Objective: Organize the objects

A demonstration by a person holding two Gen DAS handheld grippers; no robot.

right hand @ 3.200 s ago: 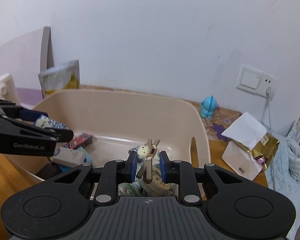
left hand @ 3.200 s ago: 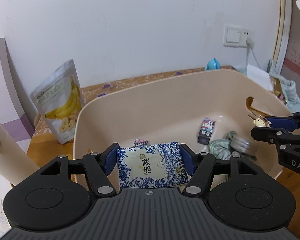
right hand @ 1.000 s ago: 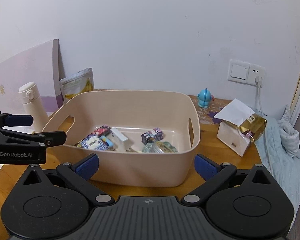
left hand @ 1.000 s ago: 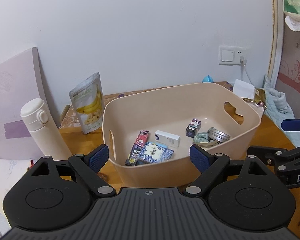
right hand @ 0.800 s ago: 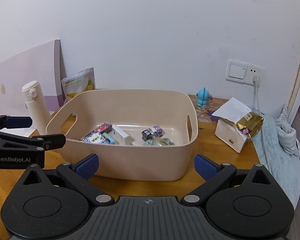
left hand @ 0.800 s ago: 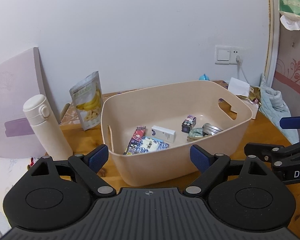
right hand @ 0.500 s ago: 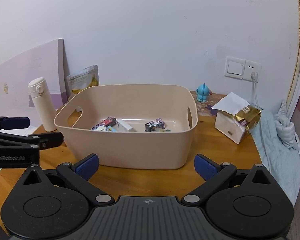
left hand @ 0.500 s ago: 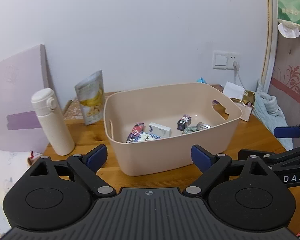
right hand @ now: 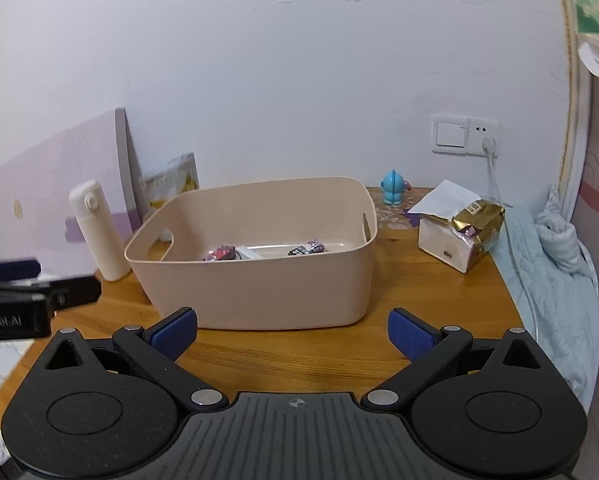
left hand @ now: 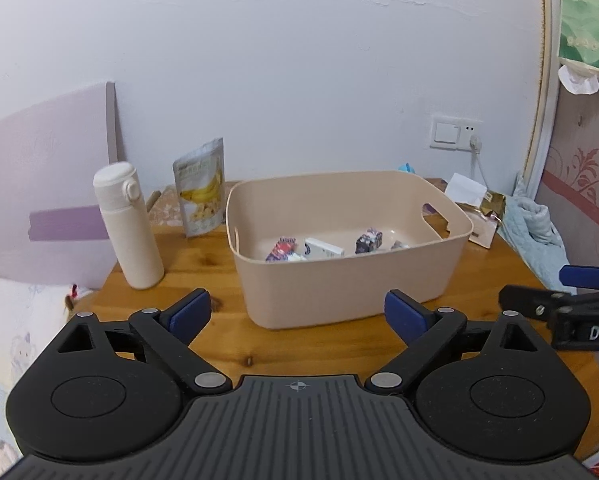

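Note:
A beige plastic bin (left hand: 347,288) (right hand: 255,292) stands on the wooden table (left hand: 203,264). On its floor lie a white box (left hand: 323,249), a small dark patterned box (left hand: 368,240) and colourful packets (left hand: 281,249) (right hand: 221,253). My left gripper (left hand: 297,312) hovers in front of the bin's near wall, its jaws wide open and empty. My right gripper (right hand: 292,330) also hangs back from the bin, open with nothing between its pads. The right gripper's fingers (left hand: 539,302) show at the right edge, and the left gripper's fingers (right hand: 59,296) at the left edge.
A white flask (left hand: 129,224) and a banana-chip bag (left hand: 201,188) stand left of the bin. Behind them leans a pale purple board (left hand: 39,184). A blue figurine (right hand: 393,187), a gold-and-white packet (right hand: 459,232) and a light blue cloth (right hand: 547,256) lie to the right.
Both grippers have let go of what they held over the bin, a blue-white packet and a small toy figure. They have since drawn back, so the bin looks smaller and farther away.

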